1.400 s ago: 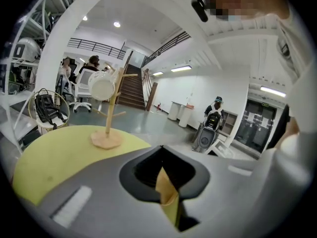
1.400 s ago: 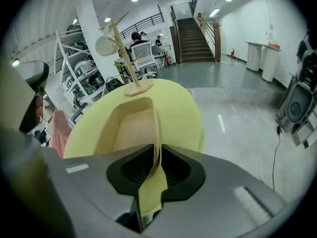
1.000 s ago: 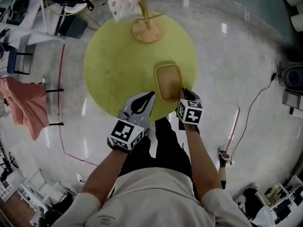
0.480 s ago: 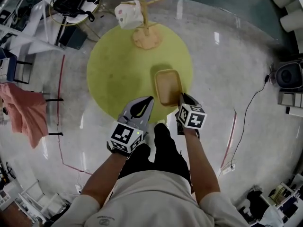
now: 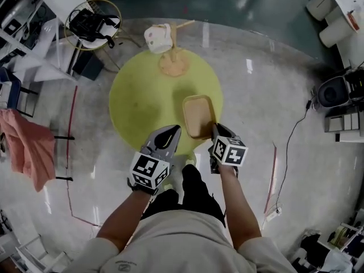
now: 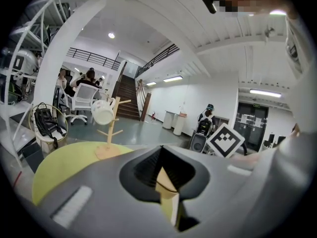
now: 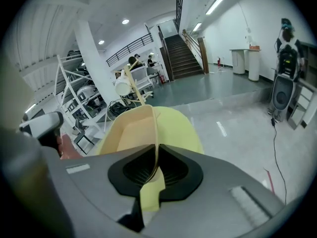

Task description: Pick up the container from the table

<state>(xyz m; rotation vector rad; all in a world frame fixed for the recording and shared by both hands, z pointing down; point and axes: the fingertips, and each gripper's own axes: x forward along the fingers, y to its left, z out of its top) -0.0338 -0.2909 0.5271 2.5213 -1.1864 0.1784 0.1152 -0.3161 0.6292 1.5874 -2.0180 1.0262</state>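
A tan rectangular container [image 5: 197, 115] hangs a little above the round yellow-green table [image 5: 142, 101] near its front right edge and casts a shadow on it. My right gripper [image 5: 215, 131] is shut on the container's near rim. In the right gripper view the thin rim [image 7: 151, 133] runs between the closed jaws of the right gripper [image 7: 154, 170]. My left gripper [image 5: 168, 135] hovers at the table's front edge, left of the container, shut and holding nothing. In the left gripper view the left gripper [image 6: 163, 182] has its jaws closed together.
A wooden mug tree [image 5: 173, 61] with a white mug [image 5: 157, 37] stands at the table's far edge. On the floor are a wire basket [image 5: 91, 21], a pink cloth [image 5: 25, 152], a red cable [image 5: 73, 124] and a dark bin [image 5: 335, 92].
The container has risen off the table in my right gripper and its shadow has grown. The table looks smaller and farther. The left gripper stays shut beside it.
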